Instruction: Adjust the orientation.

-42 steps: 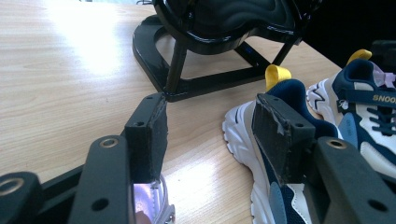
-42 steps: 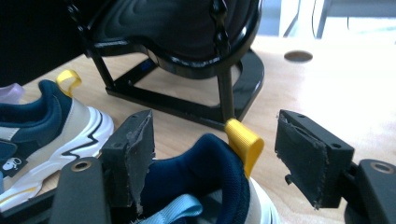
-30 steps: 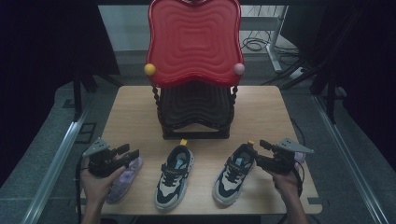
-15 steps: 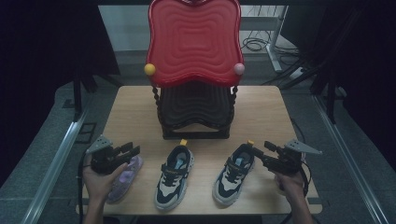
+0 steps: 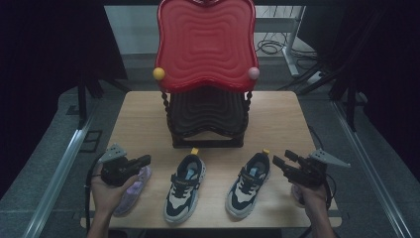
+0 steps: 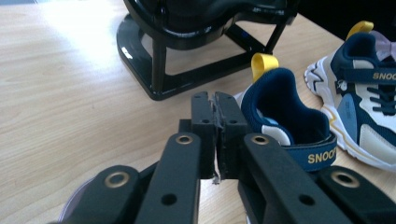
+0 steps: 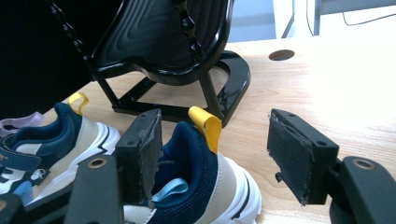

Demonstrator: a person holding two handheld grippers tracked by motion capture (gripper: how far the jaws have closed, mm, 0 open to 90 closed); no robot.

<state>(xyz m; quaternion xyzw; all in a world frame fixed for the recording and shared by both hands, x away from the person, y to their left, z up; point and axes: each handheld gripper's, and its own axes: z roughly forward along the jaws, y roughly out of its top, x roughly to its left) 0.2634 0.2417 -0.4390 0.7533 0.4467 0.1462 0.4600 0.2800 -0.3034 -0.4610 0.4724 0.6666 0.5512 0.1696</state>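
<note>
Two navy-and-cream sneakers with yellow heel loops lie toes toward me, the left sneaker (image 5: pixel 184 186) (image 6: pixel 289 128) (image 7: pixel 46 135) and the right sneaker (image 5: pixel 247 182) (image 6: pixel 366 98) (image 7: pixel 201 182). My left gripper (image 5: pixel 147 159) (image 6: pixel 215 116) is shut on nothing and hovers over a lilac shoe (image 5: pixel 130 192), pointing at the left sneaker's heel. On the other side, my right gripper (image 5: pixel 276 161) (image 7: pixel 217 154) is open. Its pads (image 7: pixel 140 149) frame the right sneaker's heel, which lies just ahead of them, apart.
A black shoe rack (image 5: pixel 207 116) (image 6: pixel 187 60) (image 7: pixel 177 51) with a red wavy back panel (image 5: pixel 205 44) stands mid-table behind the sneakers. Bare wood (image 5: pixel 141 119) lies on either side of it. The table's front edge (image 5: pixel 208 225) is close under the shoes.
My right gripper has drawn slightly right, off the right sneaker's heel loop. The left gripper has barely shifted.
</note>
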